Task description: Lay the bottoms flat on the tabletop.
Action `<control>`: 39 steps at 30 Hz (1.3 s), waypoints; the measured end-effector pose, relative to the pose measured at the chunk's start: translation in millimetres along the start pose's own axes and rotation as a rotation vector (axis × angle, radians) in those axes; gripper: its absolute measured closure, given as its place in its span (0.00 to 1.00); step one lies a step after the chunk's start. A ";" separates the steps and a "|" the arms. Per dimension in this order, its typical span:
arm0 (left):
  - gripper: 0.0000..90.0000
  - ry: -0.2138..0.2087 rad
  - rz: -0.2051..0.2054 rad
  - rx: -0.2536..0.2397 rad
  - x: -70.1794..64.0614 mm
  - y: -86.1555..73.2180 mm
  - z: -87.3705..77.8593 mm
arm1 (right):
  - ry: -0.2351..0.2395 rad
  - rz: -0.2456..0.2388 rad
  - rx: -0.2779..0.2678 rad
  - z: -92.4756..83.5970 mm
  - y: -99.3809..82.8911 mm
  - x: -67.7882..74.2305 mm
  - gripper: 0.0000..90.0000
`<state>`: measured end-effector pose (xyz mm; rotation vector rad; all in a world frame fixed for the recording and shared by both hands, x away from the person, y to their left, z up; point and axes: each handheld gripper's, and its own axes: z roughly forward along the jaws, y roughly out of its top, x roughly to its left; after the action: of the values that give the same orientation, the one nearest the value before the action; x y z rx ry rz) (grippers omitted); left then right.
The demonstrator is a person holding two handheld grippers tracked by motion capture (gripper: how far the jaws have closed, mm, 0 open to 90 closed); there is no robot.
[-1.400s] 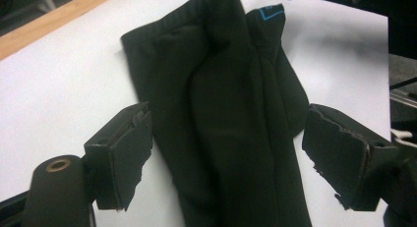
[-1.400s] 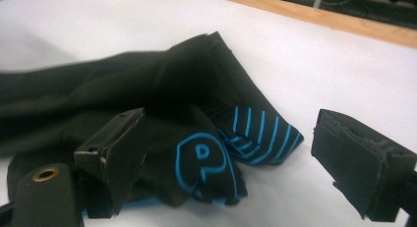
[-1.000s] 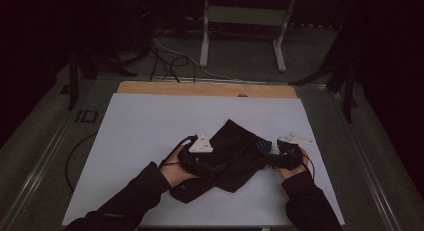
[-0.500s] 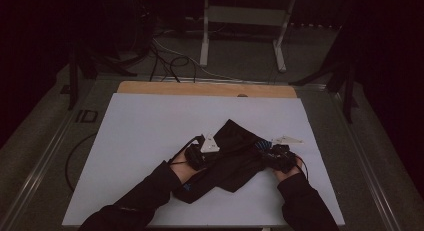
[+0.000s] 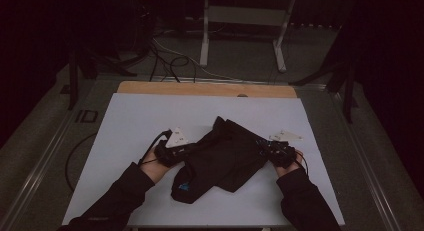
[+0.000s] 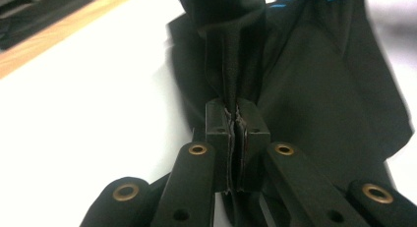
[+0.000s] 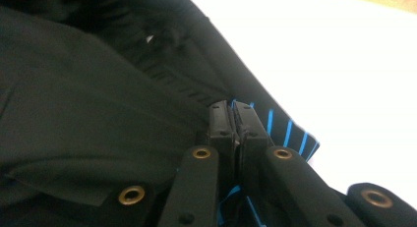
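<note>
With both grippers clamped on its edges, the black garment [image 5: 225, 158] lay rumpled at the middle of the white table [image 5: 130, 121].

At the left, the left gripper [image 5: 187, 150] had just been closing, and in the left gripper view its jaws were pressed together on a raised fold of the garment [image 6: 314, 89], the cloth pulled up into a ridge between the pads [image 6: 219, 124], probably so that side could be lifted or drawn out. Across the cloth, the right gripper [image 5: 264, 147] had also just been closing; in the right gripper view it pinched the garment [image 7: 88, 104] at a hem with blue stripes [image 7: 290, 128]. Holding opposite edges looked like preparation for spreading or folding the piece, which rested on the table between the two hands.
</note>
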<state>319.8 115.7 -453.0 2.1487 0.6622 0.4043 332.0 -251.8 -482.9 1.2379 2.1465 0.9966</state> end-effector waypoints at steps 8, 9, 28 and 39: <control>0.98 0.014 -0.042 -0.003 7.9 -18.0 -27.5 | 0.057 -0.025 -0.012 -3.3 4.4 7.5 0.98; 0.98 -0.001 -0.064 0.008 6.3 -25.4 -32.1 | 0.068 -0.034 -0.008 -5.1 3.6 12.8 0.98; 0.89 -0.116 -0.146 0.007 14.5 -59.7 -40.5 | 0.201 -0.103 -0.005 -22.8 -16.7 43.1 0.94; 0.52 -0.109 -0.160 -0.054 27.7 -47.5 -54.6 | 0.144 -0.024 -0.108 -34.9 -9.6 20.6 0.59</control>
<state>300.1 190.5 -456.3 2.0342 0.7464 0.2147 292.7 -249.4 -469.2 1.1178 2.1778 1.2076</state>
